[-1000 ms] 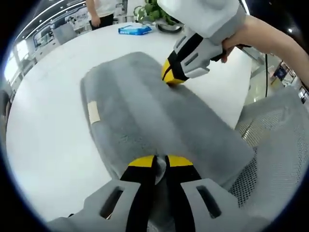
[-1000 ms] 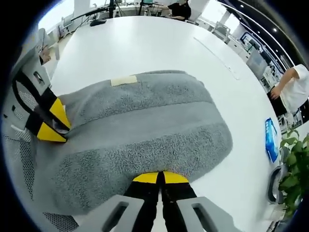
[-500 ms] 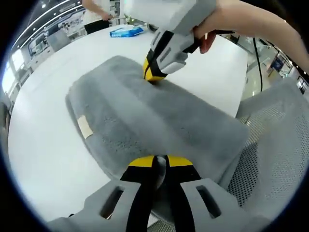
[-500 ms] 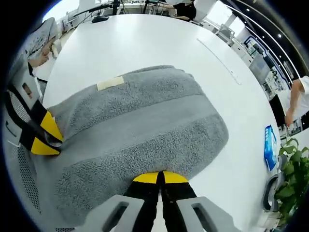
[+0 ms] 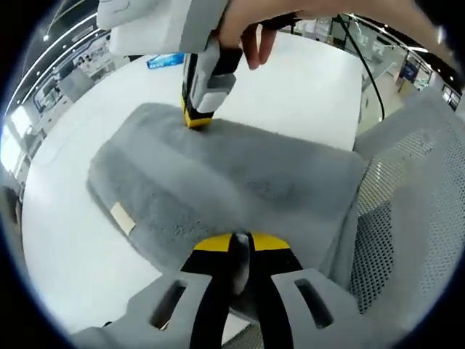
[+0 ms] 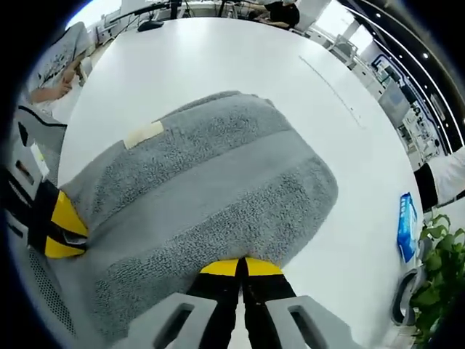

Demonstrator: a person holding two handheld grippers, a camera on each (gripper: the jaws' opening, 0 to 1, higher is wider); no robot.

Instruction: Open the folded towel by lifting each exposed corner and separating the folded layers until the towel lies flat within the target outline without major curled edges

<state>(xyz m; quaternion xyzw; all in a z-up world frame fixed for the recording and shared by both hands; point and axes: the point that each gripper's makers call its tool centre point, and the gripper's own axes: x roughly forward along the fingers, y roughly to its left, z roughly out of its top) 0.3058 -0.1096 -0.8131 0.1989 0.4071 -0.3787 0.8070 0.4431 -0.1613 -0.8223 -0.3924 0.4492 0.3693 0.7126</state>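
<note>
A grey towel with a pale label lies on the white table, partly lifted at its near edge. My left gripper is shut on the towel's edge at the bottom of the left gripper view. The right gripper, held by a hand, pinches the towel's far edge. In the right gripper view the same towel spreads ahead, label at upper left. My right gripper is shut on its near edge, and the left gripper grips the left corner.
A mesh chair stands at the right of the left gripper view. A blue packet and a green plant sit at the table's far side. A person stands beyond. White table surface extends past the towel.
Both grippers have kept hold of the towel's edges while the views swung. In the left gripper view the right gripper moved leftward and upward, and the towel has shifted with it.
</note>
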